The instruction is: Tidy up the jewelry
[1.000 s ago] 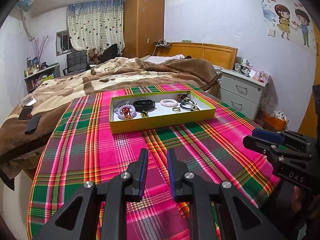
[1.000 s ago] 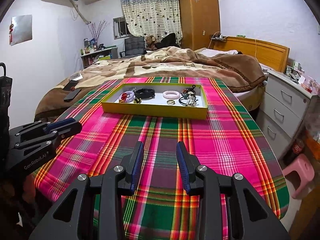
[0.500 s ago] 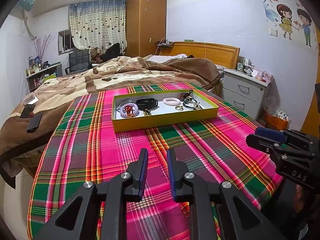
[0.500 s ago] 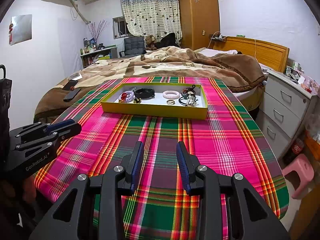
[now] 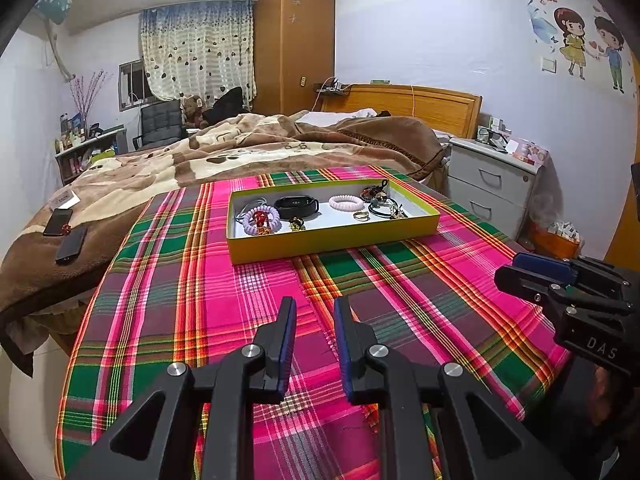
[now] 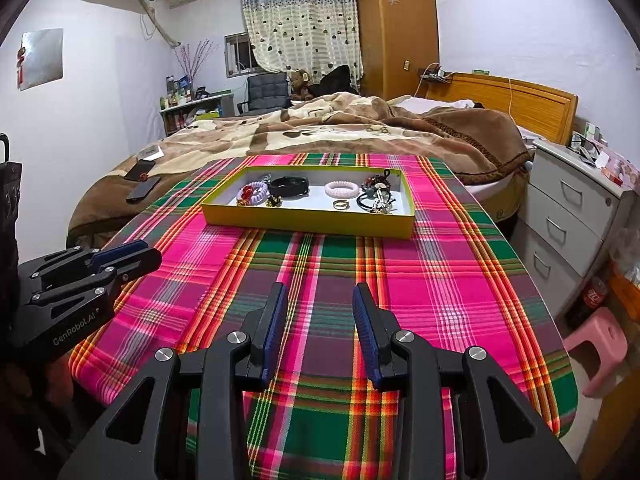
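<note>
A shallow yellow tray [image 5: 332, 240] [image 6: 308, 222] sits on the far half of the plaid-covered table. It holds a purple coil bracelet with red beads [image 5: 261, 216] [image 6: 251, 193], a black band [image 5: 298, 206] [image 6: 289, 186], a pink coil bracelet [image 5: 346, 202] [image 6: 342, 189], a gold ring [image 5: 361, 216] [image 6: 341, 204] and dark tangled pieces [image 5: 382, 204] [image 6: 378, 198]. My left gripper [image 5: 314, 308] [image 6: 138, 254] is open and empty over the near table. My right gripper [image 6: 320, 294] [image 5: 520, 266] is open and empty, well short of the tray.
The plaid cloth [image 6: 400, 280] covers the table. A bed with a brown blanket [image 6: 340, 124] lies behind, with two phones [image 5: 66, 236] on it. White drawers [image 6: 572, 208] and a pink stool [image 6: 600, 344] stand at the right.
Both grippers have barely shifted; the left wrist view has drifted slightly, the tray appearing a little farther right. Nothing was taken or let go.
</note>
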The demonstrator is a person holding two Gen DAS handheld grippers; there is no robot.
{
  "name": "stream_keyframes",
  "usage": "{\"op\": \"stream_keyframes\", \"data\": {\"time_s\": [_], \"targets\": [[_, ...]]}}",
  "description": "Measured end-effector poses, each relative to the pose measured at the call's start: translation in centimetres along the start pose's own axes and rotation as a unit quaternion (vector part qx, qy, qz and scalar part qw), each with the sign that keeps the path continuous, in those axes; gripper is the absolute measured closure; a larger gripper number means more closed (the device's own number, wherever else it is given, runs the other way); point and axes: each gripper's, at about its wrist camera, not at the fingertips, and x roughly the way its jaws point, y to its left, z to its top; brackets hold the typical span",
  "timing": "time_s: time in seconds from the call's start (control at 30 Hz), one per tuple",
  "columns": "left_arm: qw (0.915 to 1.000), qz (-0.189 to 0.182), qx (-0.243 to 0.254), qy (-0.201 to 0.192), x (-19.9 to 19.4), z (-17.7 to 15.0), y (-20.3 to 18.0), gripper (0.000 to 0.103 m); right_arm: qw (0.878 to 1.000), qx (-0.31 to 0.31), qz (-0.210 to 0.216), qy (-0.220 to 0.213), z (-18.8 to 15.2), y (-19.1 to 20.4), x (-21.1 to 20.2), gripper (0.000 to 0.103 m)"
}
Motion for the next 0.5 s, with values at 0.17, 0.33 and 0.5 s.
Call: {"op": "stream_keyframes", "data": {"time_s": [0.17, 0.33, 0.5], "targets": [[1.0000, 0.001, 0.001, -0.001, -0.03, -0.04, 0.05, 0.085, 1.000, 0.000, -0.001, -0.001, 0.01, 0.04, 0.01, 0.068], [1.0000, 0.003, 0.001, -0.002, -0.07, -0.02, 0.02, 0.085, 1.000, 0.000, -0.001, -0.002, 0.07, -0.01, -0.03, 0.068], [1.0000, 0.004, 0.003, -0.003, -0.12, 0.02, -0.07, 0.085, 1.000, 0.000, -0.001, -0.002, 0.06, 0.02, -0.07, 0.068]]}}
